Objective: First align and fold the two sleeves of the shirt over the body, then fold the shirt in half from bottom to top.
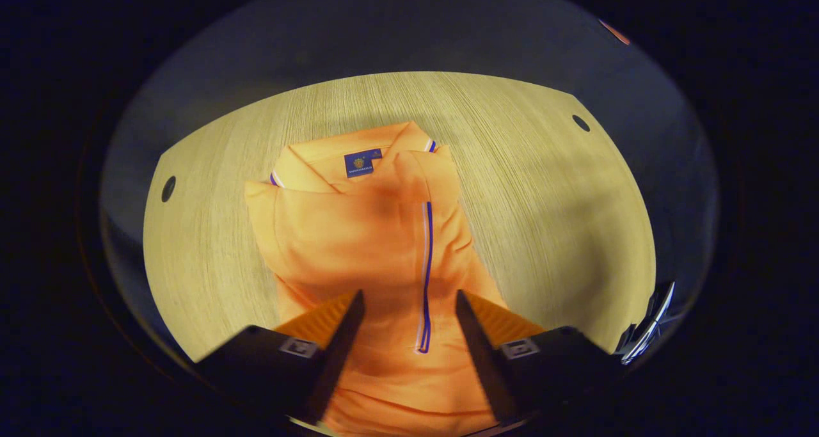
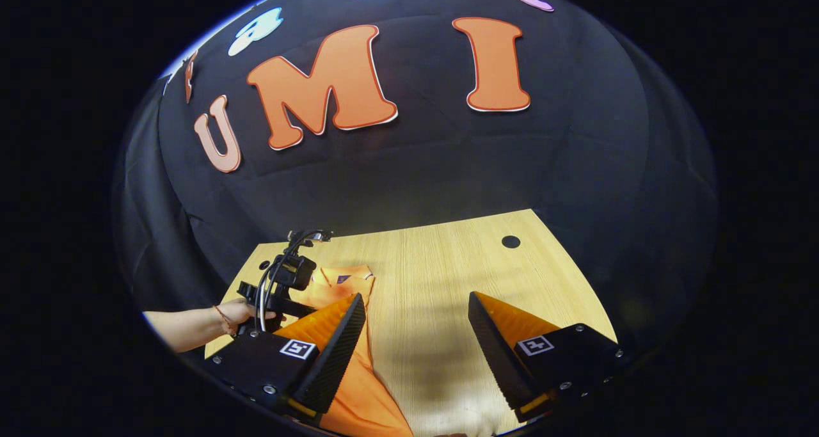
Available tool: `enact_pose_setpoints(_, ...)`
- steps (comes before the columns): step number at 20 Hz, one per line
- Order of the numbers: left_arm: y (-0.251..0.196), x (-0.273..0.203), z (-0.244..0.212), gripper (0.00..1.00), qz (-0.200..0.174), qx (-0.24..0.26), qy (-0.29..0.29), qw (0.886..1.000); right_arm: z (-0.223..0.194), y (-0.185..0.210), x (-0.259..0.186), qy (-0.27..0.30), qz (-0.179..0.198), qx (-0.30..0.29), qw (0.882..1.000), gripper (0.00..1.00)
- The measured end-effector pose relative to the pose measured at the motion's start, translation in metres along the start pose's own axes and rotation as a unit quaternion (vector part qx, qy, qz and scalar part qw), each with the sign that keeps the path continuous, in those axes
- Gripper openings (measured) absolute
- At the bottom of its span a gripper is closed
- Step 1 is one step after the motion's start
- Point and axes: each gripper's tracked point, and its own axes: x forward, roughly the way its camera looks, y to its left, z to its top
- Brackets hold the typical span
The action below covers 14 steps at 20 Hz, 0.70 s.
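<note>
Evidently the shirt lay on the wooden table with its sleeves brought in over the body, collar at the upper centre of the left gripper view and hem running down past the lower edge, so its long axis ran straight away from the left gripper. That gripper hung directly above the lower body of the garment, jaws spread wide with orange cloth between and beneath them; whether either finger touched the fabric could not be settled from this angle. In the right gripper view, the right gripper stood equally wide over bare table, the shirt lying at lower left, just beside its left-hand finger. A hand held the left gripper over the shirt in the left middle of that frame. By my judgement the bottom-to-top fold remained, and the left gripper was the nearer to the hem.
</note>
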Motion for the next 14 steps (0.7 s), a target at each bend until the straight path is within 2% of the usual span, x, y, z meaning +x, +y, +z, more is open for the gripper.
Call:
enact_pose_setpoints(1, 0.002, -0.002, 0.000, 1.00, 0.003, -0.004, -0.003, 1.000, -0.002, 0.002, 0.001, 0.003, 0.002, 0.000, 1.000, 0.99)
enact_pose_setpoints(4, 0.013, -0.018, 0.004, 1.00, 0.018, -0.015, -0.026, 0.999, -0.006, 0.010, 0.004, 0.009, 0.007, -0.009, 1.000, 0.99)
enact_pose_setpoints(7, 0.020, -0.051, 0.005, 1.00, 0.008, -0.022, -0.062, 0.998, -0.011, 0.026, 0.009, 0.018, 0.016, -0.017, 1.000, 0.99)
enact_pose_setpoints(9, 0.029, -0.077, -0.003, 1.00, 0.003, -0.031, -0.080, 0.996, -0.016, 0.041, 0.013, 0.026, 0.028, -0.023, 0.999, 0.99)
enact_pose_setpoints(14, 0.078, -0.137, -0.037, 1.00, 0.025, -0.055, -0.114, 0.992, -0.050, 0.068, 0.019, 0.066, 0.042, -0.047, 0.996, 0.99)
